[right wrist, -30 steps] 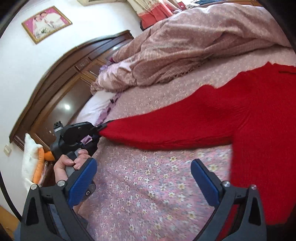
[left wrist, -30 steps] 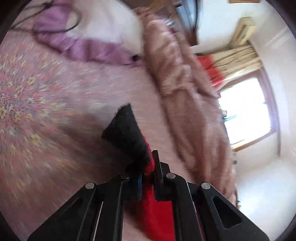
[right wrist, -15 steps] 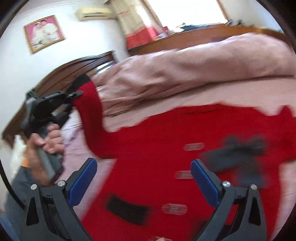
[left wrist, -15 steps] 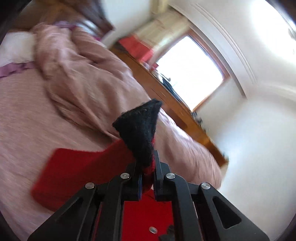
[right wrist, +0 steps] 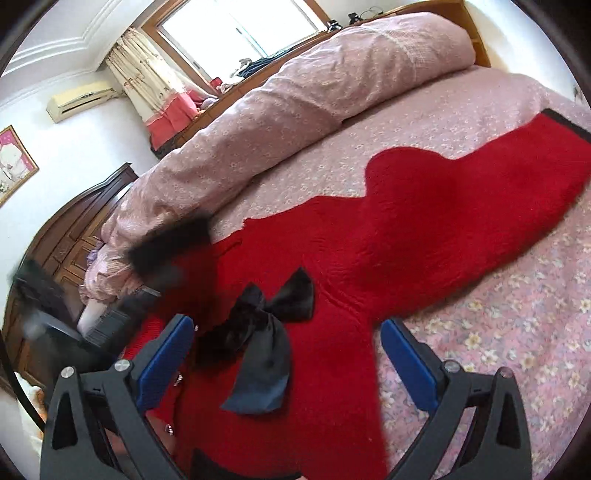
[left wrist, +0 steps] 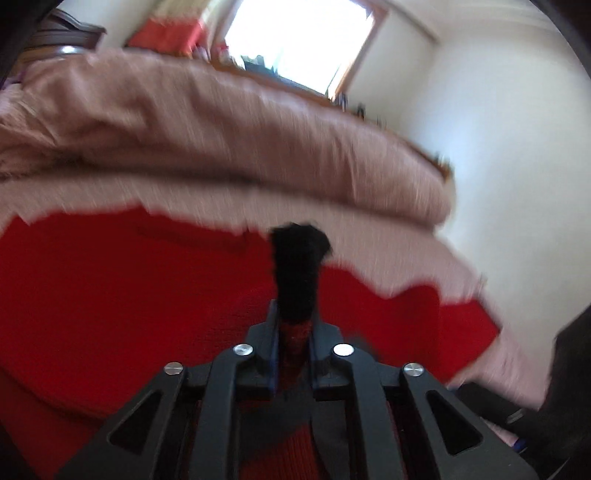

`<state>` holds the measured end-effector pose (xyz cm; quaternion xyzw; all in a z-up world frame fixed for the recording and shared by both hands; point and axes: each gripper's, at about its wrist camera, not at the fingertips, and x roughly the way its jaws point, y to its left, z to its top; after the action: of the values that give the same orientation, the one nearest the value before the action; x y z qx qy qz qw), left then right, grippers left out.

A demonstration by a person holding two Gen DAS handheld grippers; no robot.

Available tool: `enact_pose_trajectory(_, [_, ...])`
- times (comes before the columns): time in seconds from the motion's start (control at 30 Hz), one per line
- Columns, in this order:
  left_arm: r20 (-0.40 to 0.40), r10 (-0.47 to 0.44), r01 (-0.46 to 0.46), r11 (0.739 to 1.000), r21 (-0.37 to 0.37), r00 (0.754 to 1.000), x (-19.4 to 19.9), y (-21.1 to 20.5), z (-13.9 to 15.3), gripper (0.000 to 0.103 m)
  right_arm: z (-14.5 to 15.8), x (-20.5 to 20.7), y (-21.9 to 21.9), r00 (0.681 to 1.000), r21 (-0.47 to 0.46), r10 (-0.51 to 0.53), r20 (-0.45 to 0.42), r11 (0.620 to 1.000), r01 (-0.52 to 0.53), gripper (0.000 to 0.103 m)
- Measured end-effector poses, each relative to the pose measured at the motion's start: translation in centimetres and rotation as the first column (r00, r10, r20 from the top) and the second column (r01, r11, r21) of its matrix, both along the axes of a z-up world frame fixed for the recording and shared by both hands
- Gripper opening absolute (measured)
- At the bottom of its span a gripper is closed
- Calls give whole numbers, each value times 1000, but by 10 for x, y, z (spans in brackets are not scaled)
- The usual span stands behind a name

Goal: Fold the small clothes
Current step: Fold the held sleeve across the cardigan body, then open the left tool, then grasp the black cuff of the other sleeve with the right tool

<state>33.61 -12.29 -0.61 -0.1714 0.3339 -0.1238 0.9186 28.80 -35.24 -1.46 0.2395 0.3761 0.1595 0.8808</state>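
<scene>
A red knit sweater (right wrist: 424, 229) with a black bow (right wrist: 266, 332) lies spread on the pink floral bedsheet (right wrist: 517, 317); it also shows in the left wrist view (left wrist: 129, 288). My left gripper (left wrist: 293, 325) is shut on the sleeve's black cuff (left wrist: 297, 266) and holds it over the sweater body. In the right wrist view that cuff (right wrist: 170, 247) is blurred at the left, above the body. My right gripper (right wrist: 288, 354) is open and empty, hovering over the bow. The other sleeve, with a black cuff (right wrist: 565, 122), stretches to the far right.
A rolled pink quilt (right wrist: 295, 99) lies along the far side of the bed, also in the left wrist view (left wrist: 221, 140). A dark wooden headboard (right wrist: 66, 236) stands at the left. A window (right wrist: 236, 26) and curtains are behind.
My left gripper has carried the black-cuffed sleeve from the outstretched left side across over the sweater body. My right gripper has moved over the bow and stayed open.
</scene>
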Motion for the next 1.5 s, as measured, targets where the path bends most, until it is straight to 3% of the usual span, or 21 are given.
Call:
enact_pose_trajectory(0.1, [-108,-96,94,995,-16,990,5,-5,-12,16,-4,4,3,1000,-31,17,11,999,-17,103])
enact_pose_trajectory(0.17, [-131,-117,115,993,-21,984,-4,2,-5,19,-4,5,9,999,-44,35,10,998,-35,103])
enact_pose_trajectory(0.23, [-138,-135,131,991,-38,981,-17,15,7,29,-7,3,13,998,-44,55,3,998,-55,103])
enact_pose_trajectory(0.33, [-127,-151,148,988,-35,980,-42,49,25,48,-10,7,22,996,-31,94,3,995,-93,103])
enact_pose_trajectory(0.47, [-57,-105,108,994,37,993,-79,117,40,49,-13,10,33,989,-2,150,-10,989,-150,103])
enact_pose_trajectory(0.53, [3,-27,26,992,126,1000,-95,158,36,51,-15,12,38,982,34,191,0,981,-191,103])
enact_pose_trajectory(0.6, [45,135,-141,967,211,990,-99,200,21,51,-16,15,47,976,32,217,11,976,-217,102])
enact_pose_trajectory(0.63, [30,192,-194,953,234,981,-96,212,18,51,-16,17,51,975,20,223,18,974,-223,101])
enact_pose_trajectory(0.67, [-1,245,-238,942,238,969,-86,226,15,51,-16,19,54,974,1,224,28,975,-224,96])
enact_pose_trajectory(0.7, [-18,270,-262,947,185,963,-76,242,12,51,-16,22,58,976,-32,217,34,976,-216,87])
enact_pose_trajectory(0.77, [-44,298,-288,945,155,954,-64,256,7,51,-22,30,63,979,-72,203,29,977,-200,70])
enact_pose_trajectory(0.87, [-96,353,-330,923,198,931,-51,263,-7,51,-44,36,66,983,-102,182,-25,978,-184,59])
enact_pose_trajectory(0.93, [-139,344,-320,932,171,928,-45,262,-16,51,-41,36,61,984,-76,176,-14,981,-176,55])
enact_pose_trajectory(1.0, [-155,317,-292,942,164,936,-36,255,-23,51,-39,37,55,986,-66,166,-6,984,-166,36])
enact_pose_trajectory(1.07, [-162,323,-285,933,220,932,-27,245,-30,45,-43,39,53,987,-65,158,-25,985,-160,28])
enact_pose_trajectory(1.1, [-169,323,-282,932,230,931,-24,243,-33,31,-45,41,52,986,-51,161,-34,985,-162,22])
enact_pose_trajectory(1.13, [-176,321,-279,933,226,931,-22,242,-36,20,-45,42,51,987,-48,160,-33,986,-162,20])
enact_pose_trajectory(1.23, [-168,348,-304,922,240,922,-22,244,-37,14,-42,44,52,987,-72,159,-24,984,-160,17])
enact_pose_trajectory(1.4, [-168,404,-361,903,234,899,-24,254,-42,12,-43,47,55,990,-107,142,-17,984,-143,17])
enact_pose_trajectory(1.5, [-166,402,-360,904,232,900,-24,254,-43,12,-45,51,55,990,-107,137,-20,985,-138,17])
